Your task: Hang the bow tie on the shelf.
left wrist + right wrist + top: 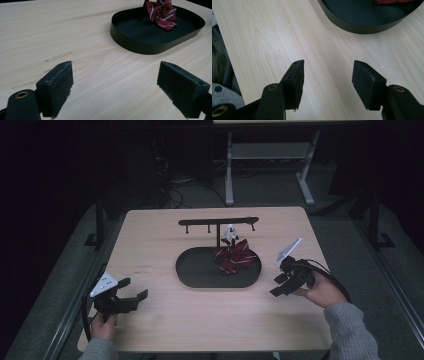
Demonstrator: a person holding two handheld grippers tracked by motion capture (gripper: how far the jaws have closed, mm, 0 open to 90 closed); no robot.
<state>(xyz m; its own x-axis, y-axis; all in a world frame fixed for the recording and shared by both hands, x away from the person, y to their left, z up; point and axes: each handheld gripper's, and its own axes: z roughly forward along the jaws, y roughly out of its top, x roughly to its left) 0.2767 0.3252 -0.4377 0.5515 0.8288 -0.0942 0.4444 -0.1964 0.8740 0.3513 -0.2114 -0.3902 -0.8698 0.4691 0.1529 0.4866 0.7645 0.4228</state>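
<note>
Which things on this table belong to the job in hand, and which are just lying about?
Job in hand:
bow
tray
rack
left gripper, open
right gripper, open

Lying about:
white clip hanging on the rack
table frame on the floor behind

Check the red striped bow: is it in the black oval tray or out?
In. The red striped bow lies inside the black oval tray, at its far right end, beside the rack's post.
</note>
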